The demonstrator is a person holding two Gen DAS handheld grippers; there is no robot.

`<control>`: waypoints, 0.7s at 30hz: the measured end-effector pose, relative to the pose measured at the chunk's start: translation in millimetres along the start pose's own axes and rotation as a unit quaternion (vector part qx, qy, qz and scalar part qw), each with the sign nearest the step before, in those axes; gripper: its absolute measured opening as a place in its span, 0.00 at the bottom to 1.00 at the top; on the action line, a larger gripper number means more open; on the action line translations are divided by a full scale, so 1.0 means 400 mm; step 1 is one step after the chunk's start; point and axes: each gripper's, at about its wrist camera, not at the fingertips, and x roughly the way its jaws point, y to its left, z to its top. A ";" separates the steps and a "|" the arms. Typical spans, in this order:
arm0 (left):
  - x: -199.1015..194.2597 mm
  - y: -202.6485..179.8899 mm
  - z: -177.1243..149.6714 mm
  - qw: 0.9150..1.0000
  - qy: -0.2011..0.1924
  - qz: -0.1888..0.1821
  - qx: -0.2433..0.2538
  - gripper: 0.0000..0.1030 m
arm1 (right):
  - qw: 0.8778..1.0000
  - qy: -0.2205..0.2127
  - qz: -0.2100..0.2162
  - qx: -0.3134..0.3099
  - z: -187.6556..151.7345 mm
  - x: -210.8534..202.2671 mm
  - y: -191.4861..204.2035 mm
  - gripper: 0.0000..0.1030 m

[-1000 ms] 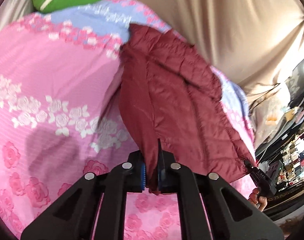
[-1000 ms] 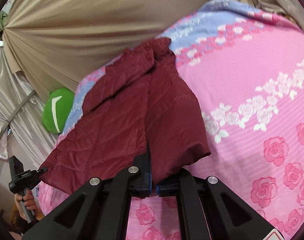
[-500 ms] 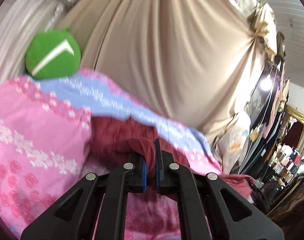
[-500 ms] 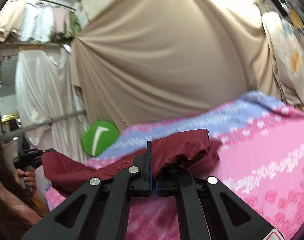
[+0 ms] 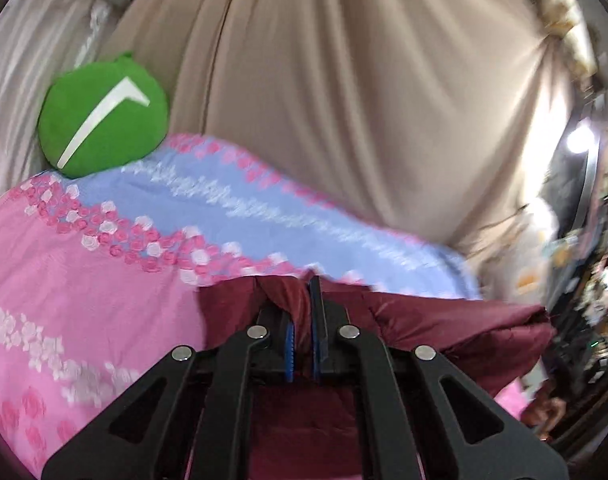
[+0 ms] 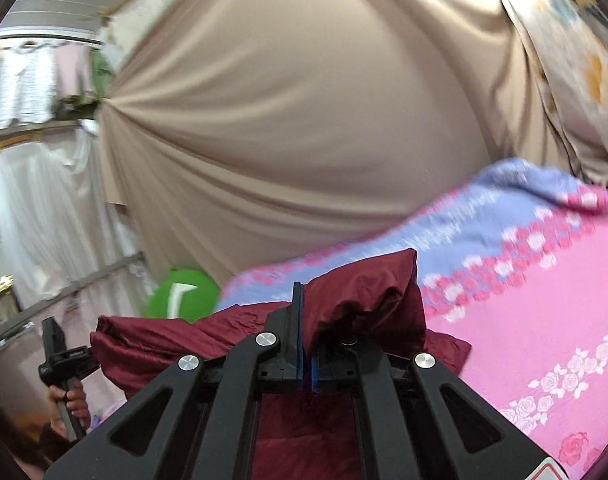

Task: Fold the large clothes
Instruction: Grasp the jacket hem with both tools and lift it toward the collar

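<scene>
A maroon quilted jacket (image 5: 455, 328) lies bunched low over the pink floral bedspread (image 5: 84, 304). My left gripper (image 5: 300, 312) is shut on a fold of the jacket at its left end. My right gripper (image 6: 304, 320) is shut on another fold of the jacket (image 6: 363, 300), which drapes over its right finger. In the right wrist view the jacket stretches left to the left gripper (image 6: 64, 356), held in a hand. The cloth under both grippers hides their lower parts.
A green round cushion (image 5: 104, 116) sits at the head of the bed against the beige drape (image 5: 343, 100). The bedspread has a blue band (image 6: 503, 216) along its far edge. Hanging clothes and shelves stand at the right (image 5: 583, 260).
Both grippers have swung forward and down with the jacket, carrying its near edge toward the far end of the bed. The jacket, spread flat a second ago, is now doubled and bunched.
</scene>
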 end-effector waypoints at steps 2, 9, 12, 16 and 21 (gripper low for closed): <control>0.134 0.019 0.015 0.999 0.027 0.039 0.006 0.04 | 0.999 0.028 -0.027 0.020 0.000 0.108 -0.050 0.02; 0.468 0.131 -0.007 0.987 0.119 0.111 -0.013 0.04 | 0.986 0.110 -0.105 0.067 -0.052 0.398 -0.182 0.02; 0.543 0.159 -0.031 0.982 0.144 0.124 -0.023 0.04 | 0.980 0.133 -0.128 0.076 -0.075 0.460 -0.215 0.02; 0.609 0.187 -0.071 0.978 0.160 0.134 -0.029 0.05 | 0.971 0.162 -0.154 0.080 -0.111 0.518 -0.255 0.02; 0.653 0.210 -0.118 0.977 0.162 0.132 -0.036 0.07 | 0.960 0.200 -0.169 0.103 -0.153 0.562 -0.302 0.02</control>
